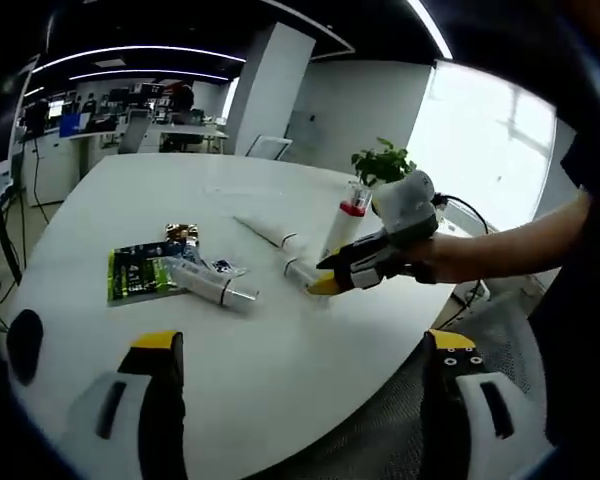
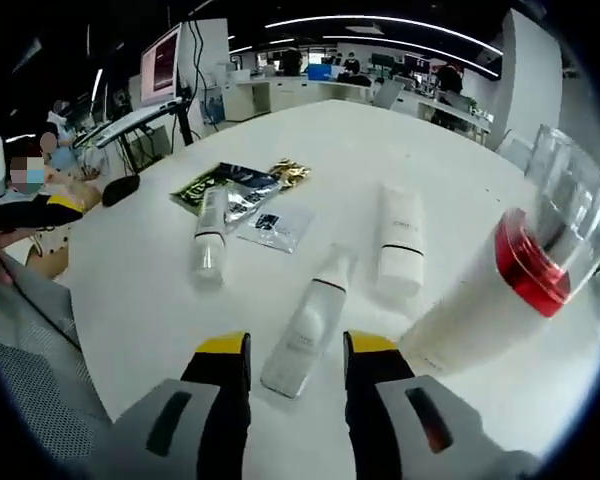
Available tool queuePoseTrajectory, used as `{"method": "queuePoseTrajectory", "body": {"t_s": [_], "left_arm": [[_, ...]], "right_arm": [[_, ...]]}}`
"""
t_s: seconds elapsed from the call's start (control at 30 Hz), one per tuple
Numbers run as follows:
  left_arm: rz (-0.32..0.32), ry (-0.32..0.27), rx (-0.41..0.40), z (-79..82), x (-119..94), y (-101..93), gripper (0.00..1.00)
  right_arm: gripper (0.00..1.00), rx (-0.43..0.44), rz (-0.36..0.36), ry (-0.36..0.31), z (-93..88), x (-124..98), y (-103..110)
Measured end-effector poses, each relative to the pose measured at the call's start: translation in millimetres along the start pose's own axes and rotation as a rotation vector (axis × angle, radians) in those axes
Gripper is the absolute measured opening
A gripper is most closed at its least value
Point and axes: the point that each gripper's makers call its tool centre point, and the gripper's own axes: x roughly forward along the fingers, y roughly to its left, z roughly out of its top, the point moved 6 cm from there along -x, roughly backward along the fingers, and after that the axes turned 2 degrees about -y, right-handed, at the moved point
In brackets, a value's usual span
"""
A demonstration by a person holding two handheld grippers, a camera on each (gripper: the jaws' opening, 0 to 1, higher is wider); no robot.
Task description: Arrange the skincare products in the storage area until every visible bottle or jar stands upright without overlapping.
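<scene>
Several skincare items lie on the white round table (image 1: pixel 180 190). My right gripper (image 2: pixel 298 345) is open, its jaws on either side of the near end of a slim white tube (image 2: pixel 310 320) lying flat; I see no contact. A wider white tube (image 2: pixel 401 240) lies beyond it, and a third tube (image 2: pixel 210 245) lies to the left. A tall white bottle with a red collar and clear cap (image 2: pixel 510 280) stands close on the right. The left gripper view shows that bottle (image 1: pixel 348 222) upright behind the right gripper (image 1: pixel 325 285). My left gripper (image 1: pixel 304 342) hangs open above the table's near edge, holding nothing.
Flat sachets lie by the tubes: a green one (image 1: pixel 140 272), a gold one (image 1: pixel 183 235) and a clear one (image 2: pixel 277 225). A potted plant (image 1: pixel 382 162) stands behind the upright bottle. A dark mouse (image 1: pixel 25 345) rests near the table edge. Office desks fill the background.
</scene>
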Motion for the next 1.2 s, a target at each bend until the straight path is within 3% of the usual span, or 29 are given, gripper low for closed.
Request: {"method": "queuePoseTrajectory", "body": {"t_s": [0.23, 0.6, 0.83, 0.97, 1.2], "left_arm": [[0.006, -0.008, -0.011, 0.8, -0.5, 2.1, 0.92], [0.014, -0.013, -0.019, 1.2, -0.5, 3.5, 0.92], [0.018, -0.015, -0.021, 1.9, -0.7, 3.6, 0.91], [0.015, -0.031, -0.045, 4.2, -2.5, 5.5, 0.91], [0.015, -0.053, -0.074, 7.5, -2.1, 0.7, 0.90]], "right_arm": [[0.30, -0.018, -0.034, 0.027, 0.8, 14.7, -3.2], [0.21, -0.048, -0.076, 0.057, 2.6, 20.4, -7.5], [0.20, -0.075, -0.060, 0.003, 0.9, 19.8, -1.1], [0.19, -0.008, -0.006, -0.006, -1.1, 20.5, 0.7], [0.19, -0.010, 0.031, -0.050, -1.0, -1.2, 8.9]]}}
